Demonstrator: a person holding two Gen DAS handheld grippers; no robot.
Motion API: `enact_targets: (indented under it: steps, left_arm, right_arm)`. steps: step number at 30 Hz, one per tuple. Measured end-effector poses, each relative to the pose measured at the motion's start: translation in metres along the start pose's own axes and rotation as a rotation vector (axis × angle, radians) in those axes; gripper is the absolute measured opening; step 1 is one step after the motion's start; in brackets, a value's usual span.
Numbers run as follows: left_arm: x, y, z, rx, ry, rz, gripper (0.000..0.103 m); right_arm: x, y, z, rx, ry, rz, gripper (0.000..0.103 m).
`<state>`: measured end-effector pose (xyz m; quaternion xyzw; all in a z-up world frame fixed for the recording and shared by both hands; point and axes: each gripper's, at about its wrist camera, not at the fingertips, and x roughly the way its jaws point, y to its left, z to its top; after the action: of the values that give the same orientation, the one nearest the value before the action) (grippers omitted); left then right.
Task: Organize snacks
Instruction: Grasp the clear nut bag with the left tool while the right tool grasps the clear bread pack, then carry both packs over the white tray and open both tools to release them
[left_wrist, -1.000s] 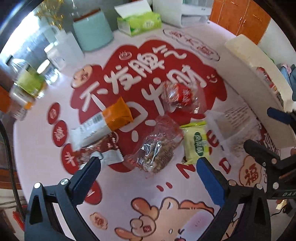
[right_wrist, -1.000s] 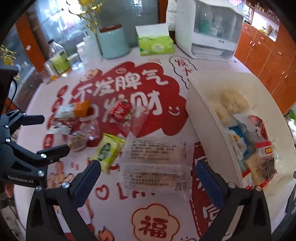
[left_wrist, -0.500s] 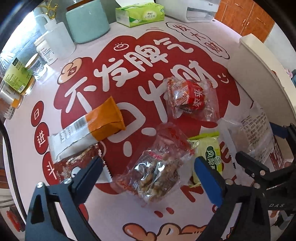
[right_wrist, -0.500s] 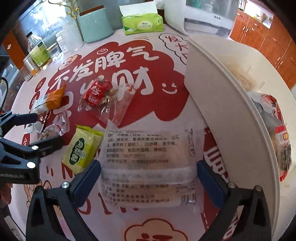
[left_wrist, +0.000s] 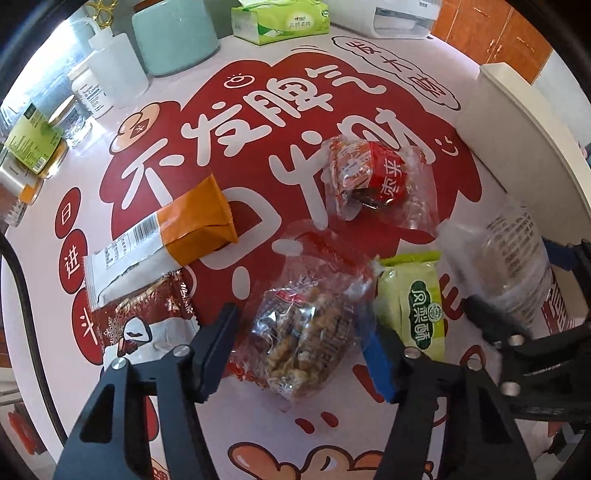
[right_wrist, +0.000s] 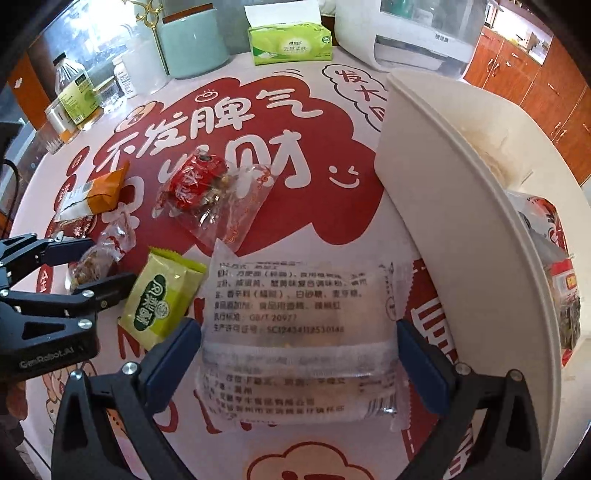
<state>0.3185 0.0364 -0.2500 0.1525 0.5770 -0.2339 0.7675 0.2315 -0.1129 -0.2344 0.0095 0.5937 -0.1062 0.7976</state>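
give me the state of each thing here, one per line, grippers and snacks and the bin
left gripper: open, straddling the nut snack
right gripper: open, straddling the clear packet
nut snack: sealed, flat on the table
clear packet: sealed, flat on the table
green pastry: sealed, lying flat
red candy bag: lying on the table
orange bar: sealed, lying flat
white bin: open-topped, already holding snacks
tissue box: open, a tissue sticking up

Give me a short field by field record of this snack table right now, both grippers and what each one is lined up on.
left gripper: open, straddling the nut snack bag
right gripper: open, straddling the clear printed packet
between those two packs: green pastry pack
other loose snacks: red candy bag, orange and white bar
bin: white, right of the packet, snacks inside
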Motion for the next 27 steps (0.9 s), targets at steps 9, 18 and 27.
enact_targets:
  steps: [9, 18, 27]
  left_arm:
    - [-0.011, -0.009, -0.01, -0.029, -0.021, 0.039, 0.05]
    - [-0.062, -0.029, -0.058, -0.18, -0.082, 0.059, 0.048]
    - [-0.129, -0.076, -0.085, -0.227, -0.167, 0.112, 0.048]
  right_arm:
    - [-0.01, -0.001, -0.002, -0.048, -0.007, -0.005, 0.084]
    - [-0.046, 0.0, -0.031, -0.092, -0.021, 0.15, 0.075]
    - [-0.118, -0.016, -0.068, -0.166, -0.141, 0.265, 0.075]
